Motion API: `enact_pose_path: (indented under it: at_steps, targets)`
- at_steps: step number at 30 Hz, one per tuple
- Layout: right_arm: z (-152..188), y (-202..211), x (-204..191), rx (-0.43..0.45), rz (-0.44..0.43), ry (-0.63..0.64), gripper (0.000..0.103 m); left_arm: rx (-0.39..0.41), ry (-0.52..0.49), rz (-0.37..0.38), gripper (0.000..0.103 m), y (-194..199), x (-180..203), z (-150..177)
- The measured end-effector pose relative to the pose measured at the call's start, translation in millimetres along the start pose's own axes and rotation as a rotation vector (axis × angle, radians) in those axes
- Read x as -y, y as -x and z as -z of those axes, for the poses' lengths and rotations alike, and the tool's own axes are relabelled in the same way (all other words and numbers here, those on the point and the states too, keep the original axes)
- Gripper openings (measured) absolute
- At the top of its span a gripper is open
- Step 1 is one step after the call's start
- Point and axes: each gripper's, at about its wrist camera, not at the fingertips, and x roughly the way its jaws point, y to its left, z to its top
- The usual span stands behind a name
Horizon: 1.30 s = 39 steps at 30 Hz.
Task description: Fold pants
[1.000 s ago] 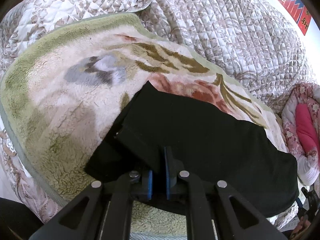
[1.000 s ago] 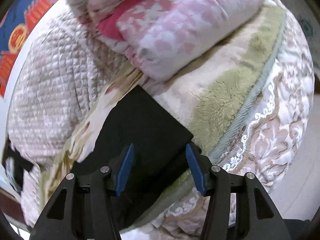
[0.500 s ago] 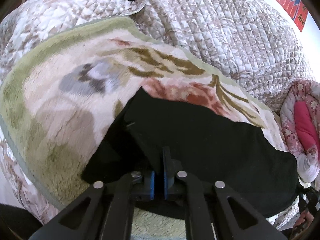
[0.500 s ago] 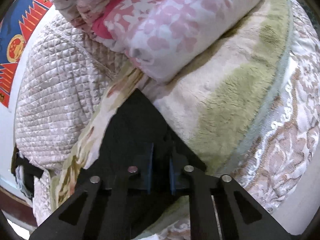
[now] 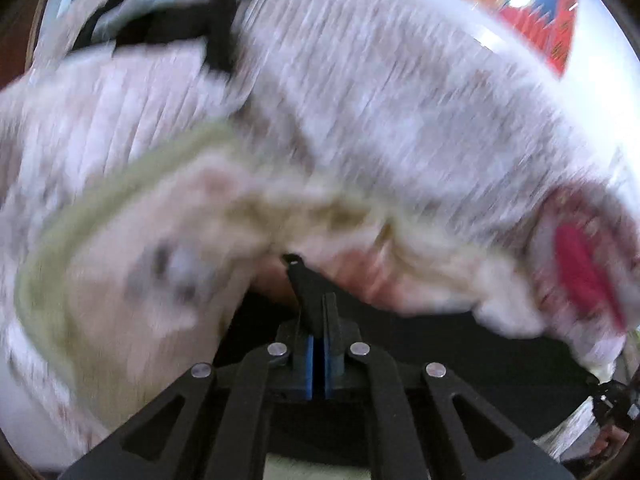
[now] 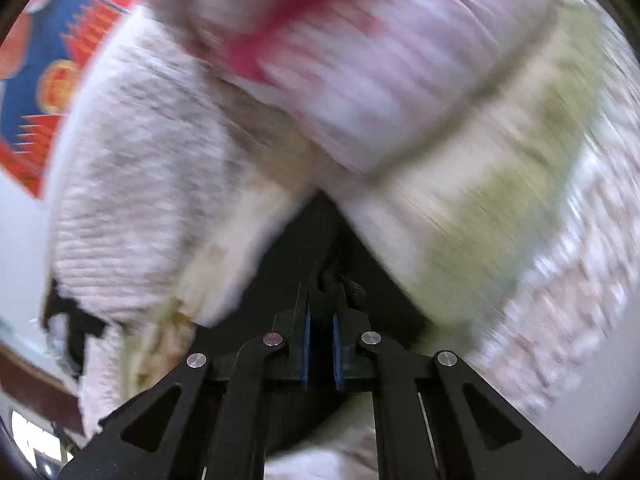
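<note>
The black pants (image 5: 460, 356) are pinched at one edge by the left gripper (image 5: 319, 320), its blue pads pressed together with dark cloth caught between them. At the other end, the same pants (image 6: 316, 248) are clamped by the right gripper (image 6: 320, 312), jaws narrow, a fold of fabric bunched between the pads. Both views are heavily smeared, so a fast motion is judged to be under way; the exact lie of the cloth cannot be made out. The garment is seen low over the fleece blanket (image 5: 132, 300), with the quilted cover (image 5: 400, 100) behind and a pink pillow (image 6: 380, 80) beyond. The step in hand is judged to be the carrying-over of a gripped edge to make a fold. Next, the two held corners must be laid level on the far edge and released together, so no skew is left.
</note>
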Motion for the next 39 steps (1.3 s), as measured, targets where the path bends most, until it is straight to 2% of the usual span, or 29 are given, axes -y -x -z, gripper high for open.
enact_pose_path:
  at_steps: [3,5,10,11,12,16,18,21,24,25,27,28,30,34,37,39]
  targets:
    - [-0.2,-3.1,3.4,-0.018,0.031,-0.011,0.008,-0.164,0.051,-0.086,0.004,-31.2,-20.1,34.9]
    - [-1.9,-4.8,-5.3,-0.022,0.067,0.037,0.009,-0.203,0.056,-0.107,0.005,-40.2,-24.6,45.6]
    - [0.4,-12.4,-3.8,-0.032,0.124,0.048,0.013,-0.156,0.026,-0.117,0.005,-29.4,-19.1,41.6]
    - [0.9,-11.3,-4.2,-0.028,0.139,0.053,0.019,-0.16,0.034,-0.12,0.008,-28.0,-20.4,42.2]
    - [0.9,-8.0,-3.9,-0.018,0.156,0.056,0.021,-0.166,0.045,-0.134,0.009,-27.6,-24.0,42.1]
    - [-1.3,25.6,-8.3,0.121,0.254,0.115,0.024,-0.122,0.094,-0.179,0.009,-11.7,-37.3,39.2]
    - [-2.1,36.6,-20.5,0.181,0.245,0.166,0.024,-0.078,0.088,-0.201,0.009,-2.0,-35.2,34.6]
    - [6.4,31.2,-49.4,0.161,0.171,0.31,0.026,-0.032,0.04,-0.16,0.009,3.3,-16.3,27.1]
    - [25.7,3.5,-73.0,0.05,0.104,0.447,0.026,-0.047,-0.016,-0.08,0.01,-5.0,7.0,26.8]
    - [31.1,-6.3,-76.0,0.007,0.11,0.471,0.026,-0.065,-0.039,-0.058,0.01,-10.5,14.5,29.7]
    - [44.2,-35.0,-71.6,-0.123,0.192,0.505,0.026,-0.115,-0.061,-0.048,0.01,-22.1,23.1,39.4]
    - [47.8,-42.0,-66.5,-0.152,0.221,0.506,0.026,-0.152,-0.07,-0.056,0.01,-29.5,24.3,45.9]
    - [46.8,-36.3,-65.5,-0.123,0.206,0.504,0.027,-0.209,-0.089,-0.086,0.01,-40.3,23.9,56.6]
    - [31.4,-31.0,-81.0,-0.047,0.197,0.549,0.027,-0.175,-0.106,-0.083,0.01,-37.4,29.1,48.1]
    - [17.7,-47.6,-103.4,-0.03,0.157,0.586,0.027,-0.155,-0.133,-0.074,0.01,-40.5,41.7,36.4]
    - [9.4,-63.5,-116.3,-0.027,0.17,0.628,0.027,-0.139,-0.161,-0.048,0.01,-47.6,54.9,26.3]
